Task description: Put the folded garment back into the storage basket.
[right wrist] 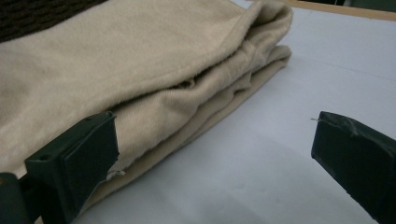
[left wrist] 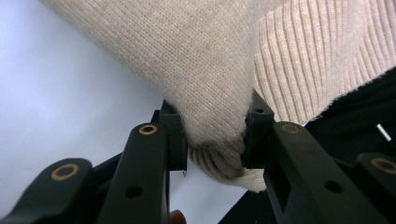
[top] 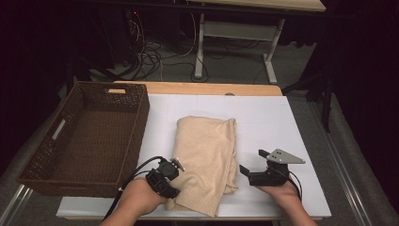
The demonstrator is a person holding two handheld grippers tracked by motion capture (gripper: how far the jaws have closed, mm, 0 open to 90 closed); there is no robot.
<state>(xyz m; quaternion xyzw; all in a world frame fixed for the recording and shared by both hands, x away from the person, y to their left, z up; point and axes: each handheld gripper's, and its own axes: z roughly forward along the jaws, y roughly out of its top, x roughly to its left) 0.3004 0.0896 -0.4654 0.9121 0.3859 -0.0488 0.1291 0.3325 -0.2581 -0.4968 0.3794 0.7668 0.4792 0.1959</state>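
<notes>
White table sheet, wicker basket left, left gripper pinching folded sweater, right gripper wide.

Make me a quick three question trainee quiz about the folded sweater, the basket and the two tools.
1. True or false: the left tool is shut on the beige sweater.
2. Which side of the sweater is the wicker basket on in the high view?
3. The right tool is: A) open beside the sweater, B) gripping the basket, C) shut on the sweater.

Key: 1 true. 2 its left. 3 A.
</notes>
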